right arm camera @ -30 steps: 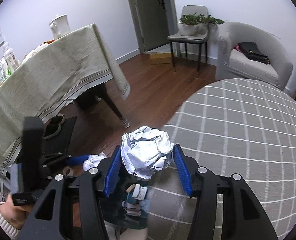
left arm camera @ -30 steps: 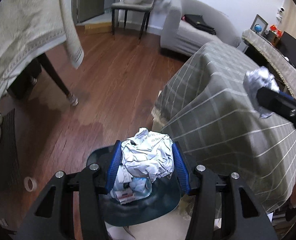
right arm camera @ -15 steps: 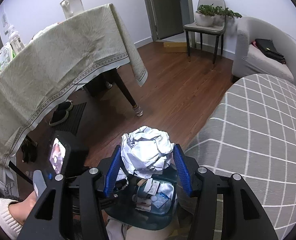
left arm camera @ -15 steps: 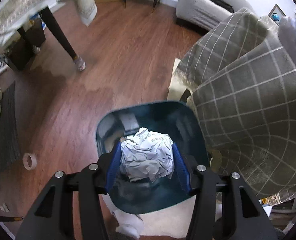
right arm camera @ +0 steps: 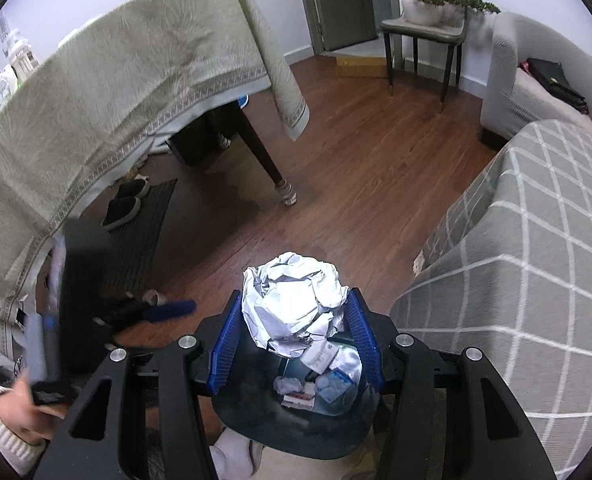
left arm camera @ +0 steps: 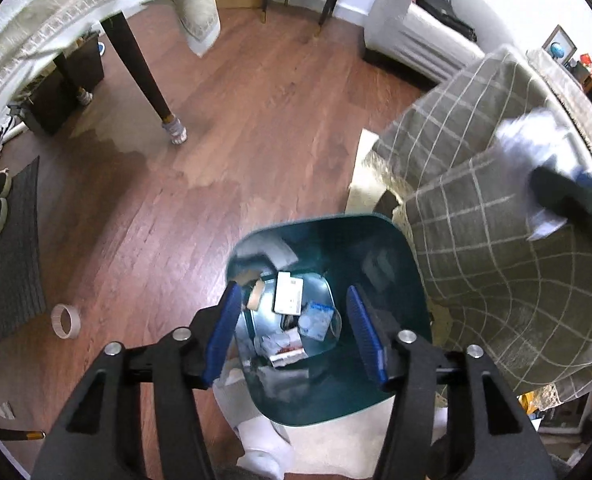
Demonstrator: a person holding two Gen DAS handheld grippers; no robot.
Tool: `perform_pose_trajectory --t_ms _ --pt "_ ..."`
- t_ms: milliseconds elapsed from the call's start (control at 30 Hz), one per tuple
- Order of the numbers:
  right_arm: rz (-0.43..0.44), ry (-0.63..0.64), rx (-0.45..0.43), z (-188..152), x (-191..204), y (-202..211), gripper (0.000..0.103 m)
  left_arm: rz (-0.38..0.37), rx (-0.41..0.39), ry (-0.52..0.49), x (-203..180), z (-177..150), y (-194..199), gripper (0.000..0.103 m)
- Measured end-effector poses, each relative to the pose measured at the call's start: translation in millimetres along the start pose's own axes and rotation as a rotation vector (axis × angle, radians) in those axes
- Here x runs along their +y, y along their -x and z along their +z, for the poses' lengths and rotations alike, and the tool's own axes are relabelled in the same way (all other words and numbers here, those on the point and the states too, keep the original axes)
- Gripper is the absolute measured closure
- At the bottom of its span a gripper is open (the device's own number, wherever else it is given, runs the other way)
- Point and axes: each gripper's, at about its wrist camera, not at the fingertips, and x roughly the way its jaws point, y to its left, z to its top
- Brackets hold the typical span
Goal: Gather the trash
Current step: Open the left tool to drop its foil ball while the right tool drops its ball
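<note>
A dark teal trash bin (left arm camera: 395,280) stands on the floor with cards and wrappers inside. My left gripper (left arm camera: 292,292) hangs straight above it, its jaws closing slightly with nothing between them. My right gripper (right arm camera: 294,296) is shut on a crumpled silvery paper ball (right arm camera: 292,300), just over the bin's far rim (right arm camera: 256,412). In the left wrist view the right gripper (left arm camera: 567,196) and its ball (left arm camera: 535,136) show blurred at the right, over the checked cloth. The right wrist view catches the left gripper's blue finger (right arm camera: 168,308) and the hand (right arm camera: 16,412) holding it.
A table under a grey checked cloth (left arm camera: 495,260) stands tight against the bin's right side. A dark table leg (left arm camera: 152,92) under a pale cloth is far left. A tape roll (left arm camera: 66,320), a mat with slippers (right arm camera: 124,204), a chair (right arm camera: 423,28) and an armchair (right arm camera: 535,80) are around.
The crumpled paper that was between my left fingers is gone from them. Both grippers have sunk and tilted down toward the bin; the right still grips its ball.
</note>
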Motion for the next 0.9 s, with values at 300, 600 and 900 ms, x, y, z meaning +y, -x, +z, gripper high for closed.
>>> perform_pose_trajectory --t_ms 300,600,900 --pt "-0.003 0.001 0.101 -18.8 5.9 -36.9 0.050 0.022 -0.143 -0.003 4.5 16.7 47.9 0.061" --pt "-0.017 0.009 0.179 -40.6 7.3 -66.3 0.050 0.077 -0.300 -0.073 -12.6 23.9 87.5 0.070" --pt "-0.049 0.078 0.287 -60.5 16.1 -92.0 0.050 0.030 -0.385 -0.081 -16.1 29.1 116.6 0.070"
